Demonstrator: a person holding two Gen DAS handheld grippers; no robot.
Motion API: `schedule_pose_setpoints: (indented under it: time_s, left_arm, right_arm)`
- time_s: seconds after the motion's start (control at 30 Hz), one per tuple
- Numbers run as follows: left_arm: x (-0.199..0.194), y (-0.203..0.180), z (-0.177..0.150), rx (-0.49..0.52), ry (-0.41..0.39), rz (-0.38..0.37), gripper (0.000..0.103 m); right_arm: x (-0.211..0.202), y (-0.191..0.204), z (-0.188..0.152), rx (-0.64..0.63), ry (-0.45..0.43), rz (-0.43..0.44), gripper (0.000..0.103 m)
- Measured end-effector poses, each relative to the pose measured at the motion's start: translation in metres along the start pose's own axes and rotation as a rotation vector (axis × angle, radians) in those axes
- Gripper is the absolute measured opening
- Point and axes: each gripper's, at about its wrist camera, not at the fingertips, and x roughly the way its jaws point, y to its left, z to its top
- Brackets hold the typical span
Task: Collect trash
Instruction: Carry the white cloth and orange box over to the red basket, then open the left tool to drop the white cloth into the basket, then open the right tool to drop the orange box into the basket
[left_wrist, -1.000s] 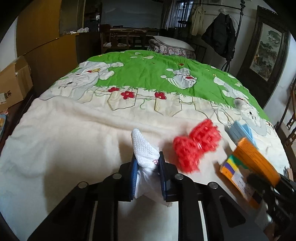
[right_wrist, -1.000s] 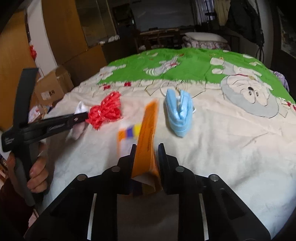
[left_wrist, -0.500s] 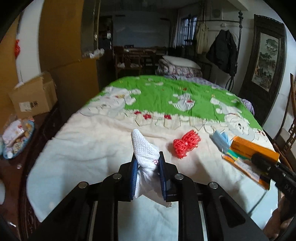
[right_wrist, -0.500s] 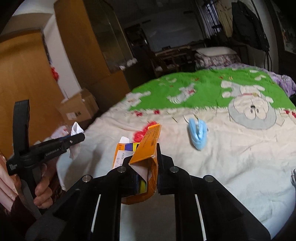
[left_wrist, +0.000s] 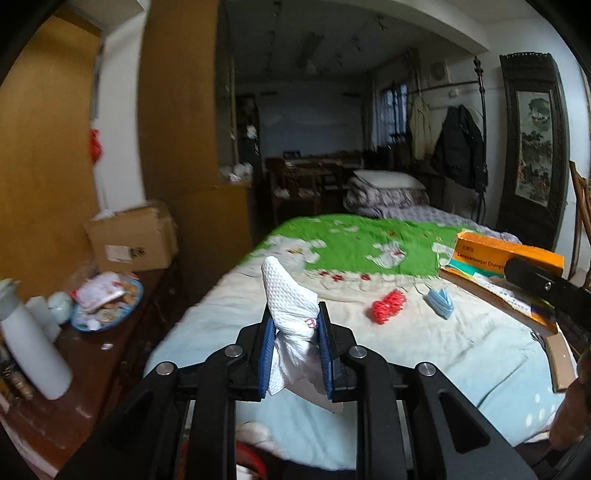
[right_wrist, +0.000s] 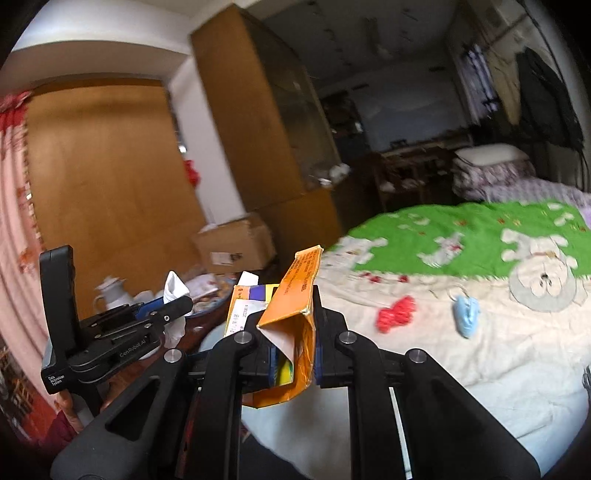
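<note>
My left gripper (left_wrist: 294, 325) is shut on a crumpled white paper towel (left_wrist: 288, 295), held up above the near end of the bed. My right gripper (right_wrist: 293, 317) is shut on a flattened orange cardboard box (right_wrist: 295, 291), also lifted off the bed. That orange box (left_wrist: 502, 254) shows at the right of the left wrist view, and the left gripper (right_wrist: 162, 314) with its white paper towel (right_wrist: 173, 288) shows at the left of the right wrist view. On the cream part of the quilt lie a red plastic mesh piece (left_wrist: 388, 310) (right_wrist: 397, 314) and a blue face mask (left_wrist: 439, 301) (right_wrist: 467, 317).
The bed (left_wrist: 369, 251) has a green and cream cartoon quilt. Left of it stands a dark wooden side table (left_wrist: 99, 369) with a white bottle (left_wrist: 33, 354), a plate of snacks (left_wrist: 107, 299) and a cardboard box (left_wrist: 133, 240). A wardrobe (left_wrist: 177, 110) and coat rack (left_wrist: 458, 147) stand behind.
Both grippers rose and pulled back from the bed, each keeping its hold. The view tilted up, and the red mesh and blue mask now lie farther away on the quilt.
</note>
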Motion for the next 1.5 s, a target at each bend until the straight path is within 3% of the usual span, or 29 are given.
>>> schedule_pose_setpoints:
  time_s: [0.17,0.37,0.57,0.77,0.83,0.9,0.97,1.1,1.33,1.5]
  left_arm:
    - [-0.048,0.030,-0.016,-0.012,-0.035,0.057,0.023]
    - [-0.063,0.066,-0.041,-0.044,0.002,0.112,0.023]
    - [-0.037,0.099,-0.068,-0.102,0.105,0.134,0.023]
    - [0.012,0.127,-0.107,-0.166,0.261,0.104,0.024]
    - [0.034,0.136,-0.125,-0.191,0.345,0.084,0.031]
    - [0.051,0.143,-0.141,-0.214,0.416,0.095,0.065]
    - [0.056,0.155,-0.152,-0.246,0.438,0.112,0.069]
    - [0.052,0.189,-0.162,-0.355,0.433,0.128,0.091]
    - [0.049,0.230,-0.173,-0.490,0.433,0.225,0.096]
    - [0.054,0.251,-0.187,-0.542,0.458,0.238,0.096]
  right_arm:
    - [-0.017,0.034,-0.006,-0.033,-0.020,0.041,0.015]
    - [-0.016,0.068,-0.011,-0.083,-0.001,0.080,0.015]
    - [0.008,0.086,-0.023,-0.113,0.072,0.103,0.015]
    - [0.043,0.090,-0.042,-0.116,0.159,0.109,0.015]
    - [0.057,0.089,-0.049,-0.109,0.194,0.110,0.015]
    - [0.072,0.086,-0.056,-0.098,0.234,0.113,0.015]
    - [0.082,0.083,-0.062,-0.088,0.266,0.116,0.015]
    - [0.108,0.081,-0.074,-0.070,0.344,0.135,0.015]
    - [0.154,0.104,-0.102,-0.096,0.482,0.191,0.015]
    - [0.187,0.137,-0.122,-0.153,0.575,0.249,0.017]
